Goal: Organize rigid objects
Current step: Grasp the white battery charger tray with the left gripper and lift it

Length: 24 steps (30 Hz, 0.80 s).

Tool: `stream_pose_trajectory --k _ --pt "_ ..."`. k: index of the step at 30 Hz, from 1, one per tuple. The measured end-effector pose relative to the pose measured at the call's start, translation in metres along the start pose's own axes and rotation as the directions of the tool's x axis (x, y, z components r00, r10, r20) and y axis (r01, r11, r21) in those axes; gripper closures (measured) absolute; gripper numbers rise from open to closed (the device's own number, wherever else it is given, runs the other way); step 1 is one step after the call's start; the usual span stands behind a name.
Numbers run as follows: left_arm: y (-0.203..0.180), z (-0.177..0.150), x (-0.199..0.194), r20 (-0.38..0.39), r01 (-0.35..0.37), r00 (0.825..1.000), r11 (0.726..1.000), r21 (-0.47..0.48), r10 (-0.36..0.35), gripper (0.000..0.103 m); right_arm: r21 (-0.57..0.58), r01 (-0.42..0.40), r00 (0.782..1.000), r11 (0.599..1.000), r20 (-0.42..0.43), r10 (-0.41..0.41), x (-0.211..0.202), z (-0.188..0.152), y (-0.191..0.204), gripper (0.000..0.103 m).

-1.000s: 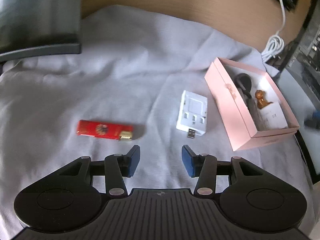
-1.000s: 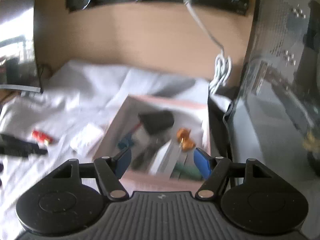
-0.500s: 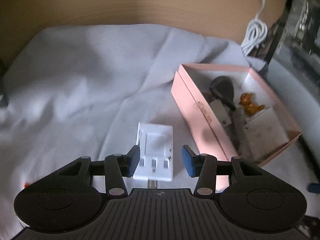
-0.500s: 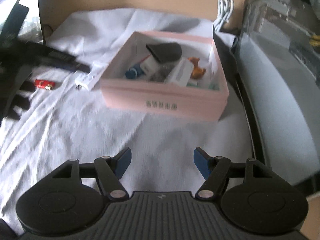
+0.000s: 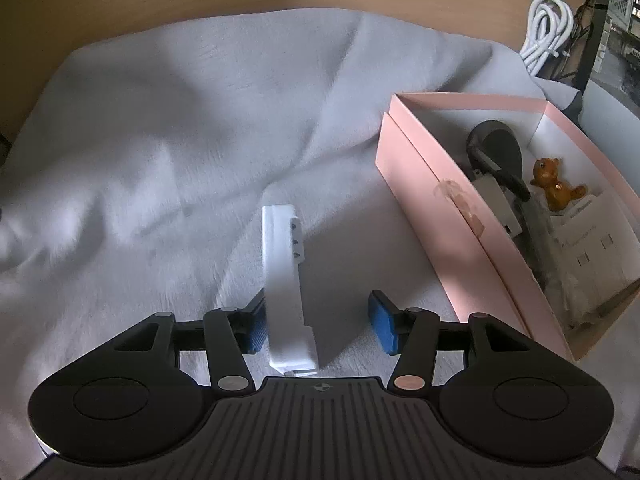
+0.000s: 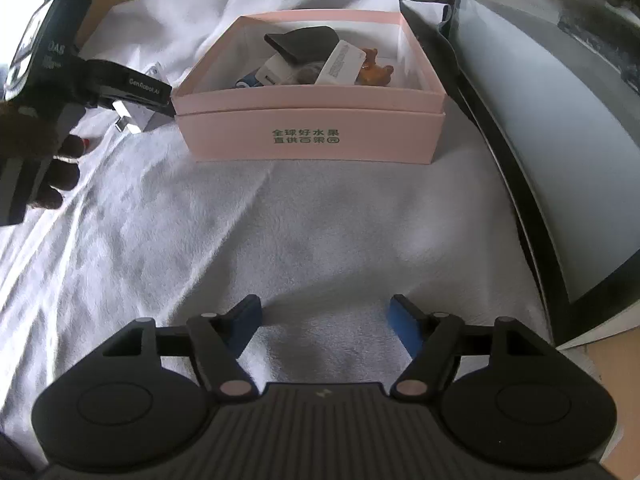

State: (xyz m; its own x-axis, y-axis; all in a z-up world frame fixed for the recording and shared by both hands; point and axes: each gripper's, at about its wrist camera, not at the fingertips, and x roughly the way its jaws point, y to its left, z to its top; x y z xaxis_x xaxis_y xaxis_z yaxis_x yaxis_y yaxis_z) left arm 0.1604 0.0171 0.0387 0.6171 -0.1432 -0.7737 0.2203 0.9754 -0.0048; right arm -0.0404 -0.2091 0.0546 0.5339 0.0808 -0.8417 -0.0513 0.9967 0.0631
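Note:
A white USB hub stands tilted on its edge between the fingers of my left gripper, leaning against the left pad; the right pad is apart from it. The jaws are open. The hub's metal plug also shows in the right wrist view under the left gripper. The pink box lies to the right and holds a black object, an orange figurine and white items. My right gripper is open and empty over the white cloth, in front of the pink box.
A white cloth covers the wooden table. A coiled white cable lies at the back right. A dark-framed grey panel stands right of the box. A bit of a red object shows near the hand.
My left gripper moved right and down over the white hub, which went from lying flat to standing on edge between the fingers. My right gripper pulled back from the box.

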Motion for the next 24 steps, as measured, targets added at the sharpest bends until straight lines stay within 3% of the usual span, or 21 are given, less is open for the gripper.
stream_pose_trajectory --k 3,5,8,13,16,20,24 --pt "0.0 -0.001 -0.001 0.009 0.012 1.0 1.0 0.01 -0.012 0.048 0.012 -0.029 1.0 1.0 0.002 0.029 0.001 0.001 -0.002 0.021" --pt "-0.002 -0.002 -0.001 0.019 -0.005 1.0 0.999 0.038 0.005 0.058 0.02 -0.056 0.998 0.998 -0.007 0.056 0.002 0.001 -0.003 0.014" --pt "-0.003 -0.005 -0.005 0.036 -0.021 0.999 0.997 0.076 0.018 0.082 0.019 -0.085 0.996 0.996 -0.026 0.086 0.005 0.004 -0.004 0.007" --pt "0.015 -0.021 -0.036 0.054 0.042 0.998 0.999 -0.008 -0.042 0.083 -0.083 -0.083 0.994 0.993 -0.082 0.077 0.011 0.01 0.007 0.004" --pt "0.034 -0.039 -0.071 0.076 0.067 0.995 0.995 -0.08 -0.061 0.083 -0.15 -0.114 0.992 0.982 -0.075 0.103 0.008 0.018 0.013 0.019" --pt "0.062 -0.072 -0.124 0.093 0.048 0.995 0.985 -0.163 -0.033 0.083 -0.282 -0.145 0.987 0.948 0.025 0.158 -0.005 0.039 0.037 0.019" --pt "0.086 -0.111 -0.162 0.043 -0.036 0.998 0.976 -0.214 0.046 0.083 -0.445 -0.143 0.97 0.884 0.116 0.215 -0.012 0.062 0.081 0.019"
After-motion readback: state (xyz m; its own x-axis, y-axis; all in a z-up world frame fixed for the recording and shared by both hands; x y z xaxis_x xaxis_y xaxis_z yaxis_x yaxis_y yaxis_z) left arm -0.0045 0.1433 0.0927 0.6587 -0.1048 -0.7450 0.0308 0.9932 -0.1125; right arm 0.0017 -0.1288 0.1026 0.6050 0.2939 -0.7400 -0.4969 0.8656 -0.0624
